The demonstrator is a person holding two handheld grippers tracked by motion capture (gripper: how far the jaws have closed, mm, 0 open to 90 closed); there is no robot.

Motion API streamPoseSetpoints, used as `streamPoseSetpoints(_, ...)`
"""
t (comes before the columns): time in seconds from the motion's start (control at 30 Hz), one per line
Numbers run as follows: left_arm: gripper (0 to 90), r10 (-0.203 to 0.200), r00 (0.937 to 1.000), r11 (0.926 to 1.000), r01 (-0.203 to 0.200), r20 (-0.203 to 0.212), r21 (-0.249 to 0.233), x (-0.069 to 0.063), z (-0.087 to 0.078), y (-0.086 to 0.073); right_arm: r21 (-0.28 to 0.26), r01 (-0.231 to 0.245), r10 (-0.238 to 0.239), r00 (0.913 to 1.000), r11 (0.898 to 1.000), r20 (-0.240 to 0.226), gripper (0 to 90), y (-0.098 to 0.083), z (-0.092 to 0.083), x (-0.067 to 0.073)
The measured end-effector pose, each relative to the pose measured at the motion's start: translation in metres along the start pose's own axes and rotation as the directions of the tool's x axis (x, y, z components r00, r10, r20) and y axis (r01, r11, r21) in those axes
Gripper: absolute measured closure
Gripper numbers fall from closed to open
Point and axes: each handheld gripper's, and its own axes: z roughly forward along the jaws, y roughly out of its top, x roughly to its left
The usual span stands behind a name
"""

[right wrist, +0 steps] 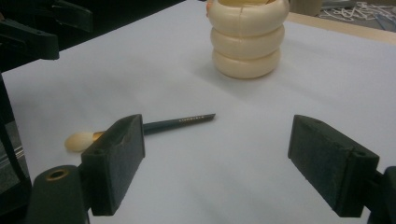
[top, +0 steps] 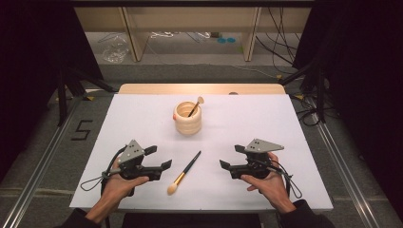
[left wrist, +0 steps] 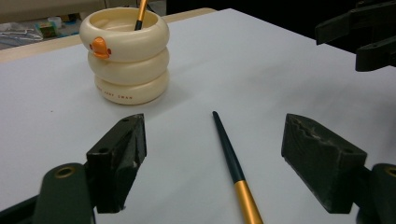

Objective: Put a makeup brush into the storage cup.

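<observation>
The left gripper (top: 159, 157) rests on the white table (top: 266, 123) with its jaws wide apart and empty, and the makeup brush (top: 184, 173) lies flat just to its right, between it and the right gripper (top: 230, 158), also spread and empty. The thin, round handle could roll or skid away if pinched off-centre. Farther back, the cream ringed cup (top: 187, 118) already holds another brush (top: 195, 107), so a careless insertion might tip it.

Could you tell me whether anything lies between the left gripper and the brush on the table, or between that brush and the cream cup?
Nothing visible does. The left gripper is open, with only bare white table between it and the brush. The stretch from the brush to the cream cup is also bare; the cup already holds another brush.
</observation>
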Motion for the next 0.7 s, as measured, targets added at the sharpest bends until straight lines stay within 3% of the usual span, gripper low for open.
streamPoseSetpoints(0.23, 21.6, -0.005, 0.9999, 1.0, 0.005, -0.01, -0.004, -0.001, -0.004, -0.005, 0.01, 0.078, -0.078, 0.9956, 0.997, -0.052, 17.8, 0.004, 0.005, 0.007)
streamPoseSetpoints(0.43, 20.5, -0.013, 0.9999, 0.9999, 0.013, -0.009, 0.002, 0.0, -0.009, -0.009, 0.047, 0.145, -0.139, 0.9845, 0.988, -0.106, 17.1, 0.015, 0.016, 0.012)
streamPoseSetpoints(0.5, 20.2, -0.013, 0.9999, 0.9999, 0.013, -0.008, -0.004, 0.001, -0.011, -0.009, 0.065, 0.198, -0.186, 0.9703, 0.978, -0.154, 17.2, 0.02, 0.023, 0.016)
streamPoseSetpoints(0.6, 20.0, -0.013, 0.9992, 0.9999, 0.013, -0.038, -0.007, 0.006, -0.015, -0.011, 0.11, 0.271, -0.241, 0.9432, 0.956, -0.229, 17.1, 0.025, 0.035, 0.022)
streamPoseSetpoints(0.63, 20.1, -0.016, 0.999, 0.9999, 0.016, -0.043, -0.005, 0.007, -0.015, -0.011, 0.117, 0.298, -0.265, 0.9353, 0.947, -0.234, 17.3, 0.026, 0.042, 0.025)
streamPoseSetpoints(0.7, 20.0, -0.024, 0.9986, 0.9997, 0.023, -0.047, -0.004, 0.008, -0.016, -0.011, 0.137, 0.318, -0.274, 0.9239, 0.938, -0.267, 17.5, 0.029, 0.048, 0.027)
